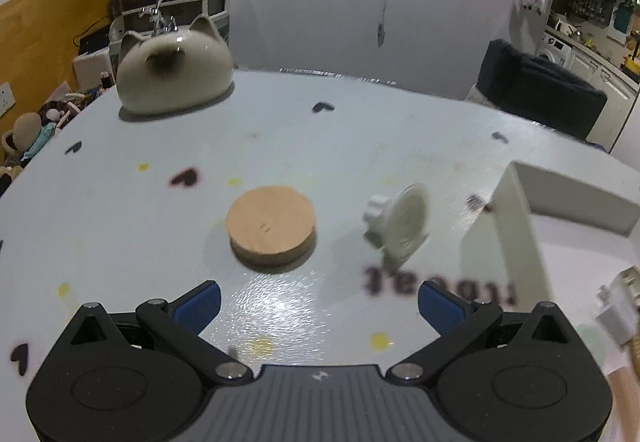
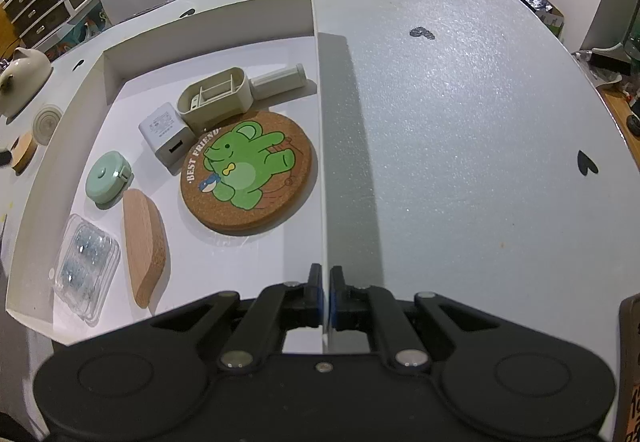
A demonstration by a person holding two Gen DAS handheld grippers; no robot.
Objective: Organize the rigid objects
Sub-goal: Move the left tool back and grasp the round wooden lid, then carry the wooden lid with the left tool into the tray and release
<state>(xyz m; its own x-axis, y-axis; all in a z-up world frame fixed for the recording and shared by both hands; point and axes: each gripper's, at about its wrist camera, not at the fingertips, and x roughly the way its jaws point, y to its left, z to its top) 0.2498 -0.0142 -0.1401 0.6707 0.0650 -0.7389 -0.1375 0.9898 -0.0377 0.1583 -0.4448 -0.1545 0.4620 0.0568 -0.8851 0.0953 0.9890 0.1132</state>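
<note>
Blue-padded fingers (image 1: pixel 199 305) of the left gripper (image 1: pixel 320 306) stand wide apart over the table (image 1: pixel 120 242), just short of a wooden disc (image 1: pixel 271 228) and white knob (image 1: pixel 396 224). Right gripper (image 2: pixel 325 296) is clamped on the white box (image 2: pixel 316 54) wall; the elephant coaster (image 2: pixel 246 174) lies inside.

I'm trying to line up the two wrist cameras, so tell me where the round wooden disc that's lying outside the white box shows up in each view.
Left wrist: the wooden disc lies flat at centre frame on the table, just ahead of the open left gripper.
Right wrist: the same disc is a sliver at the far left edge, outside the white box, whose wall the right gripper clamps.
Shared landmark: the cat-shaped ceramic piece.
</note>
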